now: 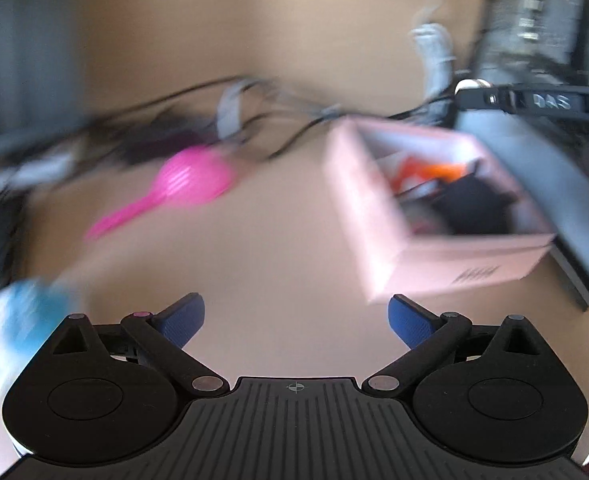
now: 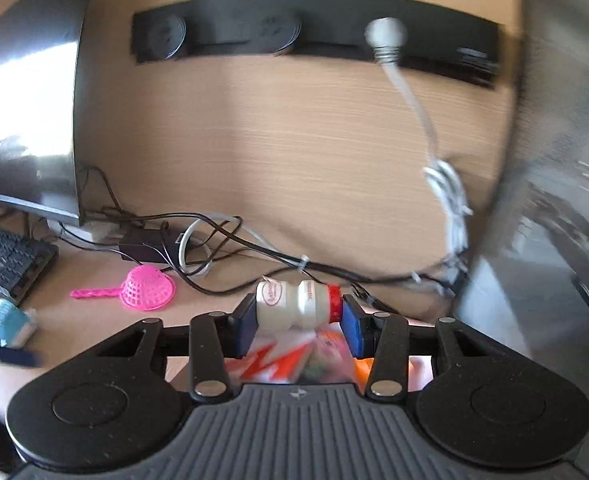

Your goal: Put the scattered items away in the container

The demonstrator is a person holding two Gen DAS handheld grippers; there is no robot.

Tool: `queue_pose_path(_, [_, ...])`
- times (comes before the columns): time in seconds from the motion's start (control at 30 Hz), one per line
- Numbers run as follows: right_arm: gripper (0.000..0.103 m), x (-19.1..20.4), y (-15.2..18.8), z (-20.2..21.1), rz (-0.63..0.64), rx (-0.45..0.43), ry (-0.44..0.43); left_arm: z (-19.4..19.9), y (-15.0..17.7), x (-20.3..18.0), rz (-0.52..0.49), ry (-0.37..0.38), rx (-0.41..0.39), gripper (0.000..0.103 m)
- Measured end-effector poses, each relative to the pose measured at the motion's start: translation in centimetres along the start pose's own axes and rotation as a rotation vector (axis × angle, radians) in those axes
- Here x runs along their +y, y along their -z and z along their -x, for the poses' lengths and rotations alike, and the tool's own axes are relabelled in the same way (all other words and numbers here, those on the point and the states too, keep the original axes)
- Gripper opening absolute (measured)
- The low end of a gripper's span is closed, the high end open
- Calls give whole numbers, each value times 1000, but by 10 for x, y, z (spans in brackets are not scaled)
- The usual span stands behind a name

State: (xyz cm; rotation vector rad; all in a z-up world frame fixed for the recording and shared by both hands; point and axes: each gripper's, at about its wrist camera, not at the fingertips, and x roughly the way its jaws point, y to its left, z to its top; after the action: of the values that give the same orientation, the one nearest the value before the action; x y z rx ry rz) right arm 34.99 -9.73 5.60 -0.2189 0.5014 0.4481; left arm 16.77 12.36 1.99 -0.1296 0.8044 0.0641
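Keyboard [image 2: 8, 262], monitor [image 2: 30, 120], tangled cables [image 2: 214, 240]

Both views look forward and downward along their own fingers, close above the wooden desk [image 1: 286, 240]. The left faces the pink box [image 1: 434, 264]; both share the pink strainer [image 2: 146, 288] and cable tangle [image 2: 198, 240]
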Motion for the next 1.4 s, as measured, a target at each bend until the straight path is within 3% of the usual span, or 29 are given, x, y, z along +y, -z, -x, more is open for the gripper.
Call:
queue_pose_path(0.1, [60,8,-5,-29,-57,77,-7,23,24,32,85,-80,13,102])
queue_pose_path(0.2, [70,31,-9,-45,-96,106,-82,42,48,63,190,-153,21,102])
queue_pose_path(0.33, [77,95,-14,-71,70,131,-182,64,77,94,358,-240,29,102])
queue_pose_path(0.43, [82,147,-22,-99,190,137,-270,85,96,105,425,-272,22,102])
queue_pose_path(0.57, [83,192,-34,-153,187,201,-243,103,116,112,483,-324,22,103])
queue_pose_path(0.77, [83,204,-28,-195,53,264,-112,125,145,122,557,-368,42,103])
queue_pose_path(0.8, [81,203,-25,-198,42,277,-111,128,147,123,555,-367,45,103])
queue_pose_path(0.83, [72,202,-23,-200,34,289,-112,130,148,124,549,-366,46,103])
queue_pose_path(0.87, [62,201,-21,-199,38,295,-115,131,148,126,543,-362,46,103])
queue_pose_path(0.9, [60,200,-19,-193,47,295,-120,133,147,127,537,-357,44,103])
queue_pose_path(1.1, [59,194,-4,-115,95,253,-207,125,120,142,476,-269,10,103])
queue_pose_path(1.27, [60,179,35,-18,162,224,-300,97,79,148,412,-178,-13,103])
queue_pose_path(1.4, [60,168,74,36,191,222,-272,64,43,149,390,-176,-4,103])
